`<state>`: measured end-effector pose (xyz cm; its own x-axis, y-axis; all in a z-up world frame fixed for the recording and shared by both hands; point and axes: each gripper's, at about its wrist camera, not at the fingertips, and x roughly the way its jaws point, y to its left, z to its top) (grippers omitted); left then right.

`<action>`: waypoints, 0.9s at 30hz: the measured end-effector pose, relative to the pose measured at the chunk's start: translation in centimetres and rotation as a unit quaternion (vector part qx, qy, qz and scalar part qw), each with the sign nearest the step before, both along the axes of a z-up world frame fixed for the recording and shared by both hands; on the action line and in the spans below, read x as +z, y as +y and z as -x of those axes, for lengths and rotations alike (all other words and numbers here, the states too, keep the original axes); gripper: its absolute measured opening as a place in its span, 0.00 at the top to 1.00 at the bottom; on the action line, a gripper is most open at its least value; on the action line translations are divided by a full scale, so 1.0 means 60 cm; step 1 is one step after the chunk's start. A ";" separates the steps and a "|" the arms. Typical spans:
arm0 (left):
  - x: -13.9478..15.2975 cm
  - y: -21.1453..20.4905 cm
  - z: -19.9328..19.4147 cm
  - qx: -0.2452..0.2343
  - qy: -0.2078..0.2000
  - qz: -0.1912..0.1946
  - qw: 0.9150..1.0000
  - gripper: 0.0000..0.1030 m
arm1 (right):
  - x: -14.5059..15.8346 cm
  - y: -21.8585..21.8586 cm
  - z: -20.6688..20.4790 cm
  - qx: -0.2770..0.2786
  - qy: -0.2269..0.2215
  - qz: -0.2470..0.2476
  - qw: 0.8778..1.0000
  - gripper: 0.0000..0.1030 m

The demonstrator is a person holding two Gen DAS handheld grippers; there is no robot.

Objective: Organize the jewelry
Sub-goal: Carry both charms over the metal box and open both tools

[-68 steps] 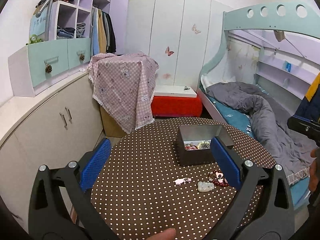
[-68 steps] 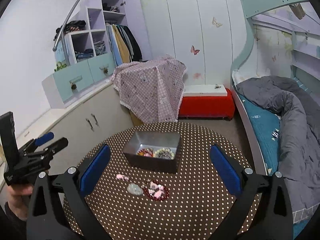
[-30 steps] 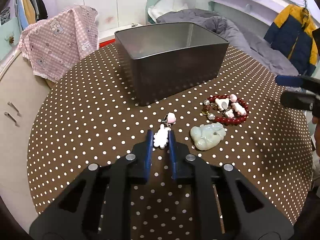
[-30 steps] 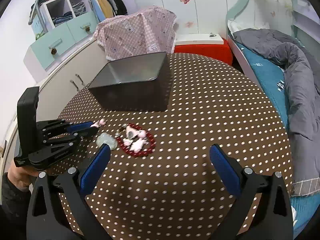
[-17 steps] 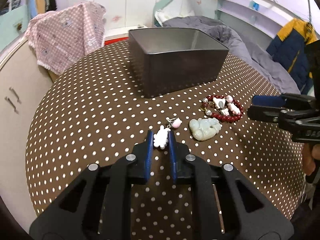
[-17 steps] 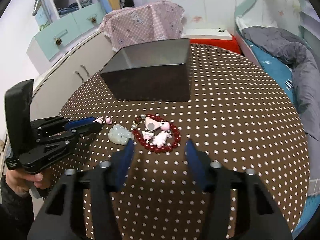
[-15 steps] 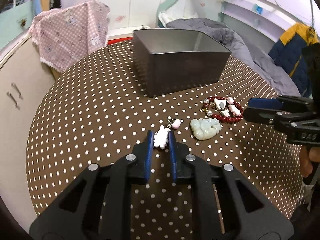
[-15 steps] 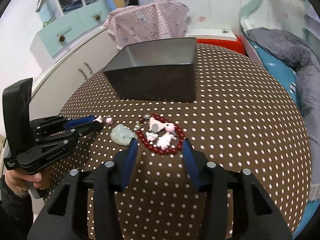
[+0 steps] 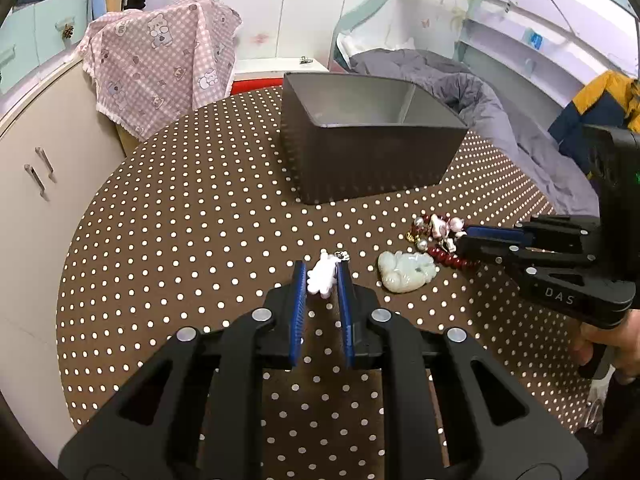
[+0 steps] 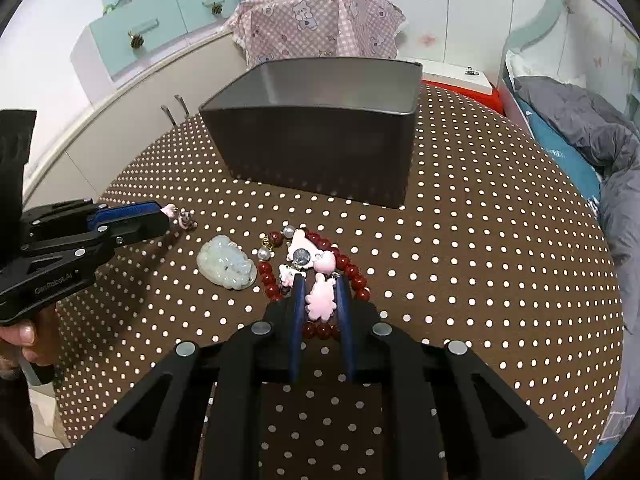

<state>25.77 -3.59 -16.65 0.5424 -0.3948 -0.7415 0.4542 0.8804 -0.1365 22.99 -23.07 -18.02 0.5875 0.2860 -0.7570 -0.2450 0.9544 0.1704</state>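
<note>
Left gripper [image 9: 322, 276] is clamped on the white charm [image 9: 321, 274], blue pads pinching it from both sides, its clasp end poking out ahead of the tips. Right gripper [image 10: 319, 292] is closed around the pink charm [image 10: 320, 295] on the red bracelet [image 10: 352, 270], beads looped under and around the pads; whether it's lifted or resting on the table [image 10: 480, 280] I can't tell.

Jade pendant [image 9: 406, 276] lies loose between your two tools, just beside the bracelet, nearer the front edge of the table than the box.

Box [image 9: 372, 152] sits straight ahead of both grippers, toward the far edge, open top up, long side facing you. From your left tool it's ahead and slightly right; from your right, ahead and nearly centred.

Judgement: both loads go up and forward over the near wall. Right has the shorter line; the bracelet will probably hang down, so clear the rim with margin.
</note>
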 end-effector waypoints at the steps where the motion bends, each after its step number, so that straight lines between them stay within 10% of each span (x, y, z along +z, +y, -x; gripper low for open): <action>1: 0.004 0.005 -0.001 0.001 -0.002 0.001 1.000 0.85 | 0.007 -0.006 0.002 0.001 -0.004 -0.014 1.000 0.86; 19: 0.198 0.010 -0.023 -0.003 -0.117 0.042 0.992 0.85 | 0.280 -0.044 -0.008 0.032 -0.162 -0.050 0.985 0.86; 27: 0.260 -0.021 -0.075 -0.004 -0.137 0.067 0.988 0.85 | 0.319 -0.032 -0.047 0.045 -0.179 -0.044 0.982 0.86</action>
